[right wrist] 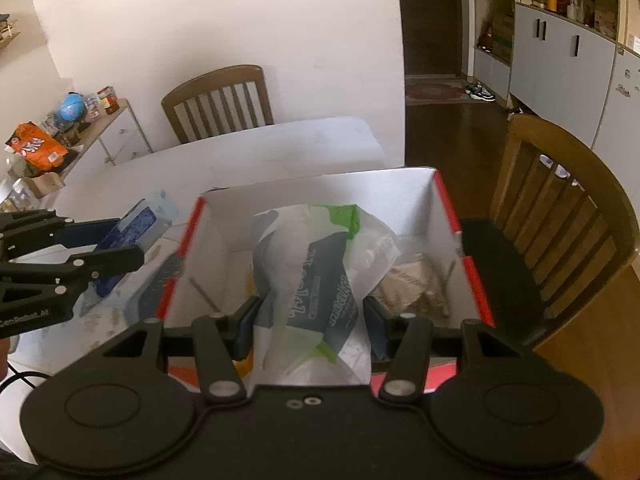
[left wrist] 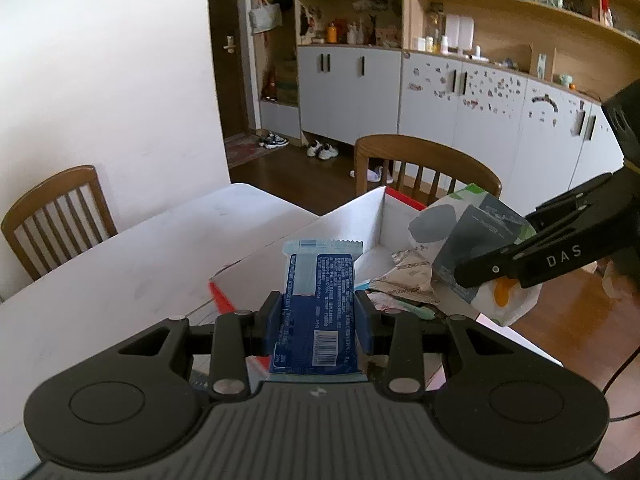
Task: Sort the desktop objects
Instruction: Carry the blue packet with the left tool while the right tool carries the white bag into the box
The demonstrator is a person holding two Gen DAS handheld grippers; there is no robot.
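My left gripper (left wrist: 319, 320) is shut on a blue snack packet (left wrist: 318, 280) that sticks out forward, held over the near left edge of a white cardboard box with red trim (left wrist: 352, 216). My right gripper (right wrist: 310, 324) is shut on a crumpled white, grey and green bag (right wrist: 316, 272), held above the open box (right wrist: 320, 188). The left wrist view shows that bag (left wrist: 460, 236) on the right, pinched by the right gripper's black fingers (left wrist: 520, 264). In the right wrist view the left gripper (right wrist: 132, 248) with its blue packet (right wrist: 136, 224) hangs just left of the box. Brown paper wrappers (left wrist: 404, 276) lie inside the box.
The box stands on a white table (left wrist: 160, 248). A wooden chair (left wrist: 56, 208) stands at the table's left side and another (right wrist: 560, 216) to the right of the box. A side shelf with snacks (right wrist: 60, 132) is at the far left. Grey cabinets (left wrist: 440, 92) line the back wall.
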